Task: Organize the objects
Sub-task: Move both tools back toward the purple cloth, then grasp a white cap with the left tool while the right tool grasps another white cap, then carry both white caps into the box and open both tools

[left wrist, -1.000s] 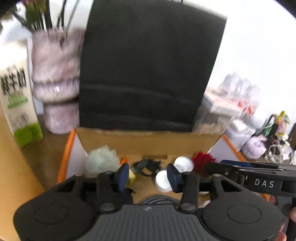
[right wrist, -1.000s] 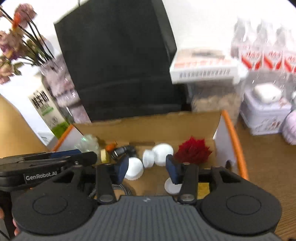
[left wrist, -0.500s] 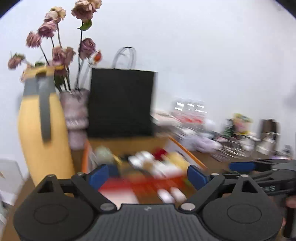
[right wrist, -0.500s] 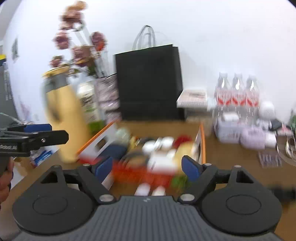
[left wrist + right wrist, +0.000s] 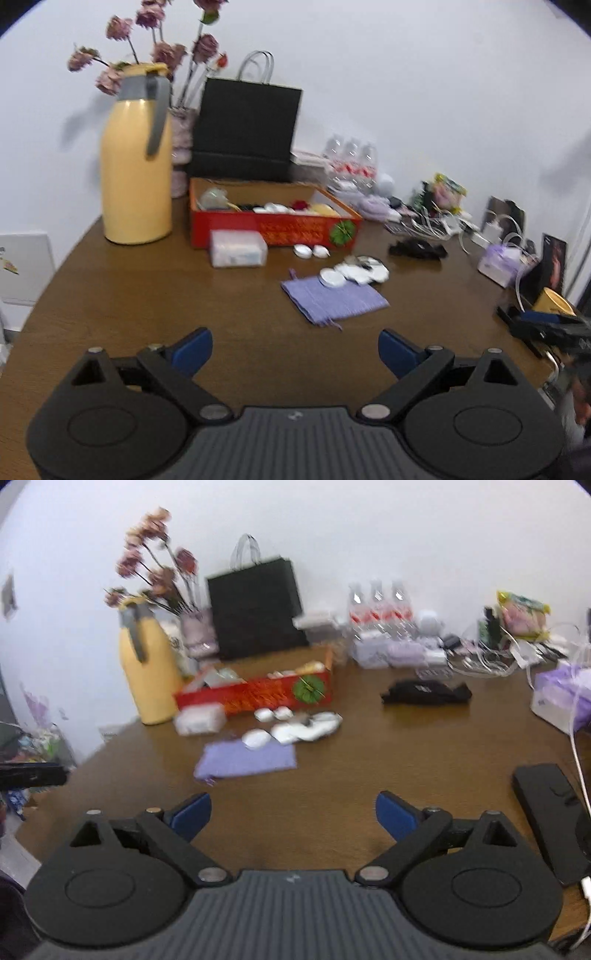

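A red box (image 5: 273,225) (image 5: 255,696) with several small items inside stands far back on the brown table. In front of it lie a clear plastic box (image 5: 238,248) (image 5: 199,720), two white pods (image 5: 312,251), a purple pouch (image 5: 334,299) (image 5: 245,758) and a pile of white discs (image 5: 364,271) (image 5: 306,729). My left gripper (image 5: 295,350) is open over bare table, well short of the pouch. The jaws of my right gripper (image 5: 293,816) are opening, with nothing between them.
A yellow thermos jug (image 5: 136,166) (image 5: 147,668), a flower vase and a black paper bag (image 5: 245,129) stand behind the box. Water bottles (image 5: 376,605), cables and a purple tissue box (image 5: 561,698) crowd the back right. A black bundle (image 5: 424,693) and a flat black device (image 5: 550,812) lie right.
Both grippers pulled far back from inside the red box to the near side of the table. Both sets of jaws went from narrow to wide, and neither carries anything.
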### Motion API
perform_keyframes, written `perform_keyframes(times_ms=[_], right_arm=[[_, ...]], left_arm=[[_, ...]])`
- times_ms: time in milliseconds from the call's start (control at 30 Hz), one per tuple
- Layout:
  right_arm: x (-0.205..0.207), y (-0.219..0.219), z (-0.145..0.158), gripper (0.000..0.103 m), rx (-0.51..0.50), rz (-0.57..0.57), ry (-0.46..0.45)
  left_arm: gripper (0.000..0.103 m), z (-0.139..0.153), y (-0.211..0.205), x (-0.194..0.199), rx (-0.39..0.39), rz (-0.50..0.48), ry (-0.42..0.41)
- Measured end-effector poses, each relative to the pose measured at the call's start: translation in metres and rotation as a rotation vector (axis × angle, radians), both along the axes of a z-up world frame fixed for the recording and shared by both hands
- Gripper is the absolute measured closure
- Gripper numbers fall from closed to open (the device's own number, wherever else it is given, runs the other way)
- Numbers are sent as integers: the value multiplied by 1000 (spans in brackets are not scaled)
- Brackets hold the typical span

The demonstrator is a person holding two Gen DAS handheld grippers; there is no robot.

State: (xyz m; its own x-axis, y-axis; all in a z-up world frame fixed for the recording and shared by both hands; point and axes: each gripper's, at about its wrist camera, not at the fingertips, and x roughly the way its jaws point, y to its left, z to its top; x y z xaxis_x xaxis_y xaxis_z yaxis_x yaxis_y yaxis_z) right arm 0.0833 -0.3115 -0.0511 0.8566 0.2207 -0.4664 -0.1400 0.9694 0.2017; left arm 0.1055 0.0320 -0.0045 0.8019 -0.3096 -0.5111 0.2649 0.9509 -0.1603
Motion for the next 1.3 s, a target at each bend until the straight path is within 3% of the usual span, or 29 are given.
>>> perform_keyframes(times_ms=[233, 400, 533, 667, 767, 900, 1000, 1133, 1300], right_arm=[[17, 21, -2, 5, -70, 44, -8], [66, 35, -9, 6, -105, 71, -7], [126, 50, -18, 18, -137, 129, -8], [197, 58, -23, 25, -223, 124, 0], [247, 66, -32, 35, -276, 156, 18], [305, 77, -51, 55, -314, 202, 84], [333, 80, -66, 62, -305, 217, 121], [348, 71, -83, 70, -165, 247, 156], [349, 77, -83, 71, -187, 252, 137]], left_arm=[[8, -10, -1, 13, 3, -3, 2], [9, -19, -30, 71, 20, -57, -4], [24, -29, -68, 141, 86, -147, -47], [28, -39, -92, 223, 144, -233, 52], [35, -51, -105, 272, 174, -226, 84], [66, -73, -113, 322, 182, -197, 163], [78, -85, -115, 334, 182, -211, 162], [77, -92, -107, 337, 162, -226, 125], [77, -90, -106, 338, 173, -210, 123]])
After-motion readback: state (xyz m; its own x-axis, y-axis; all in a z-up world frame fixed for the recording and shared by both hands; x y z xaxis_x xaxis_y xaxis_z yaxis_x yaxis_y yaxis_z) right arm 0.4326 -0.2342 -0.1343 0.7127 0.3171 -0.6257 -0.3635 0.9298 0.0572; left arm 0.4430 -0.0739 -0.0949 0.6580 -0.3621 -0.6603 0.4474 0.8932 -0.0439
